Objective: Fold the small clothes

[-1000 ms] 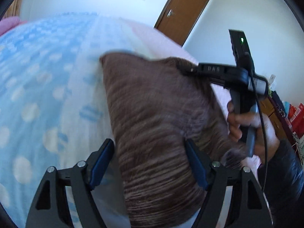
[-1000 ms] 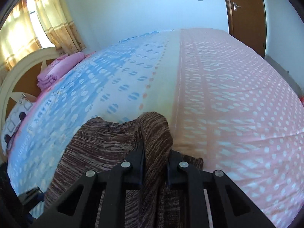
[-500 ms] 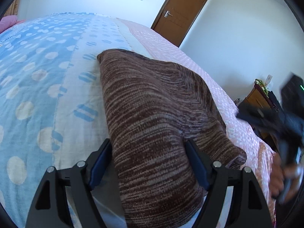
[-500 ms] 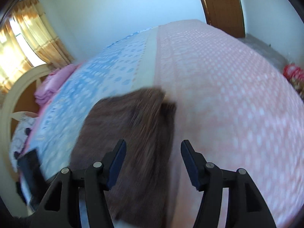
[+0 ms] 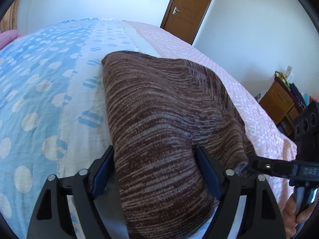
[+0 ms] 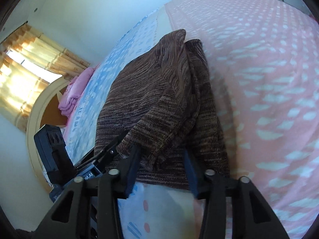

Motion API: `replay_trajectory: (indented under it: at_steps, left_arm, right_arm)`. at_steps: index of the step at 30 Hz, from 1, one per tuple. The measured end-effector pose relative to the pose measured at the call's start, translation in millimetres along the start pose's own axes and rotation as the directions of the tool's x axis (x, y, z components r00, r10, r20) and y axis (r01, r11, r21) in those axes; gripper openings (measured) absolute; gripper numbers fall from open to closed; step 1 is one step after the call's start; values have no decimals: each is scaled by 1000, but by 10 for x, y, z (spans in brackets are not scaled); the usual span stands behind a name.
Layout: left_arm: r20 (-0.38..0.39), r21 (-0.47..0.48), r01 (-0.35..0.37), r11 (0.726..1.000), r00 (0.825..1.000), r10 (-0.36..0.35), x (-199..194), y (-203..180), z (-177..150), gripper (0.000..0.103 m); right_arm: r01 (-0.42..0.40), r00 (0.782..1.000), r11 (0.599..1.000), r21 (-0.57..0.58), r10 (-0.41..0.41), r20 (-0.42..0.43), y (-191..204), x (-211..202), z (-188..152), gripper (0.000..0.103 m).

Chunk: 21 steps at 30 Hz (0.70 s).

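A folded brown knit garment (image 5: 163, 123) lies on the dotted bedspread (image 5: 39, 91). My left gripper (image 5: 157, 169) is open, its blue-padded jaws standing on either side of the garment's near end. The right gripper shows at the lower right of the left wrist view (image 5: 247, 164), its tip at the garment's right edge. In the right wrist view the garment (image 6: 159, 99) lies in folded layers, and my right gripper (image 6: 162, 167) is open with its jaws astride the near hem. The left gripper (image 6: 111, 149) reaches in from the left against a lifted flap.
The bedspread is blue on one side and pink (image 6: 269, 79) on the other. A pink folded cloth (image 6: 75, 93) lies by the arched headboard (image 6: 37, 115). A wooden door (image 5: 189, 10) and a wooden dresser (image 5: 279, 101) stand beyond the bed.
My right gripper let go of the garment's far corner, opened, and swung down to the near right edge. The garment settled flat. My left gripper stayed open around the near end.
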State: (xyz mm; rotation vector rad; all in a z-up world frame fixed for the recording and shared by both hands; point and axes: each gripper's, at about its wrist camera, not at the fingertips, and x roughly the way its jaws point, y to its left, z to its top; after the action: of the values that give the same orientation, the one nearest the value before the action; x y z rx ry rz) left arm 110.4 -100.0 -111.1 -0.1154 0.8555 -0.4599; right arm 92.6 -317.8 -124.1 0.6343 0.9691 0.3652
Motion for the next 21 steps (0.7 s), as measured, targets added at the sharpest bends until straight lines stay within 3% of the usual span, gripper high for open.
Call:
replay_trajectory:
  at_steps: [1, 6, 10, 15, 21]
  left_arm:
    - [-1, 5, -6, 1000, 1000, 6, 4, -2, -5, 84]
    - [-6, 15, -13, 1000, 1000, 13, 20, -28, 0, 86]
    - [-11, 25, -8, 1000, 1000, 8, 22, -37, -6, 90]
    - [-12, 31, -14, 999, 1000, 14, 27, -49, -8, 91]
    - [-11, 27, -9, 1000, 1000, 9, 20, -45, -3, 91]
  right_arm:
    - [8, 1000, 1000, 7, -8, -6, -8, 9, -10, 4]
    - [70, 996, 996, -57, -67, 64, 60, -274, -46, 5]
    - [195, 980, 976, -96, -189, 69, -16, -366, -123, 4]
    - [188, 980, 978, -95, -180, 83, -157, -348, -235, 4]
    - [234, 971, 963, -131, -223, 89, -88, -350, -260, 4]
